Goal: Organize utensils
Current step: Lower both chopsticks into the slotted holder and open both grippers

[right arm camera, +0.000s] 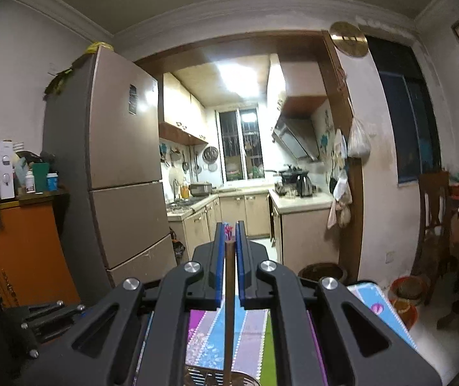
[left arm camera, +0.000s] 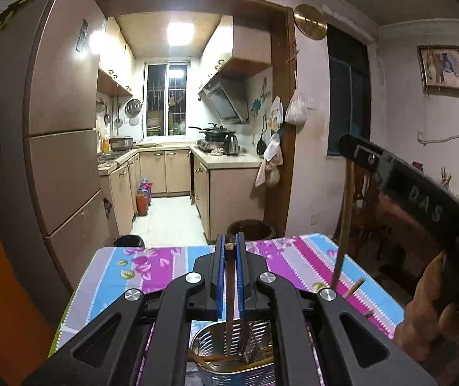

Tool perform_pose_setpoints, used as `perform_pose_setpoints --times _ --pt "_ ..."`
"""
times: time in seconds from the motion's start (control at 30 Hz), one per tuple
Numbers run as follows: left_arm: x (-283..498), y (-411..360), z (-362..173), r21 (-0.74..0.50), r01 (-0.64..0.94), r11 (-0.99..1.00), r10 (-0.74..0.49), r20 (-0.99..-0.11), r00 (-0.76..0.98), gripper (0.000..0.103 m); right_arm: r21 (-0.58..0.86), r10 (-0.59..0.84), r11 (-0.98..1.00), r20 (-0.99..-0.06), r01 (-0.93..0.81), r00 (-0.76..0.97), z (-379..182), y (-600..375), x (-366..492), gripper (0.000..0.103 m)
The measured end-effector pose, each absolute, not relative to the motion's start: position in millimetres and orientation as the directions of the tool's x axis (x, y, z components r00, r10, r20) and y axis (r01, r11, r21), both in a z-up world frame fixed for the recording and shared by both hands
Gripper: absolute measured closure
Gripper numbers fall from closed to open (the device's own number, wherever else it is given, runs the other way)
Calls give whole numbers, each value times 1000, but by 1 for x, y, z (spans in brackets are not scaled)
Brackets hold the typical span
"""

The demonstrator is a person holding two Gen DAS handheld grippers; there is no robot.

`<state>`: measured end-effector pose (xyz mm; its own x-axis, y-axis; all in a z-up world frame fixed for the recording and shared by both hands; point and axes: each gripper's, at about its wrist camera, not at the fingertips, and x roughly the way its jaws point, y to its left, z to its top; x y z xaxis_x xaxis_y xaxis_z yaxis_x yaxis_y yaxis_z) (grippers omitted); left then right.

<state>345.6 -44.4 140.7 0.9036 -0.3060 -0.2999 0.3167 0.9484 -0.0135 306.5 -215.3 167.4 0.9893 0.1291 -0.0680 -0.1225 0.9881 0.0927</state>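
My left gripper (left arm camera: pixel 229 247) is shut on a brown wooden chopstick (left arm camera: pixel 229 302) that hangs down into a ribbed metal utensil holder (left arm camera: pixel 226 373) under the gripper. Other wooden utensils lie inside the holder. My right gripper (right arm camera: pixel 228 242) is shut on another brown chopstick (right arm camera: pixel 228 315), held upright above the table; its lower end reaches a metal rim (right arm camera: pixel 216 379) at the frame's bottom. The right gripper also shows in the left wrist view (left arm camera: pixel 351 157), holding its chopstick (left arm camera: pixel 343 225) to the right of the holder.
The table carries a striped floral cloth (left arm camera: pixel 152 267). More wooden sticks (left arm camera: pixel 355 286) lie on the cloth at the right. A fridge (left arm camera: pixel 59 128) stands left, a wooden chair (left arm camera: pixel 367 212) right, and a dark bin (left arm camera: pixel 250 230) beyond the table's far edge.
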Motion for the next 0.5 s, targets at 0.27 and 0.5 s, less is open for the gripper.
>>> perform_pose_setpoints --times 0.27,0.5 --pt "356 -39 132 -51 328 943 -327 -301 896 95 38 112 993 -13 -111 994 207 -211 303 98" --pt "357 -36 128 -62 326 943 -329 -303 894 95 73 100 992 6 -100 995 204 -213 315 98"
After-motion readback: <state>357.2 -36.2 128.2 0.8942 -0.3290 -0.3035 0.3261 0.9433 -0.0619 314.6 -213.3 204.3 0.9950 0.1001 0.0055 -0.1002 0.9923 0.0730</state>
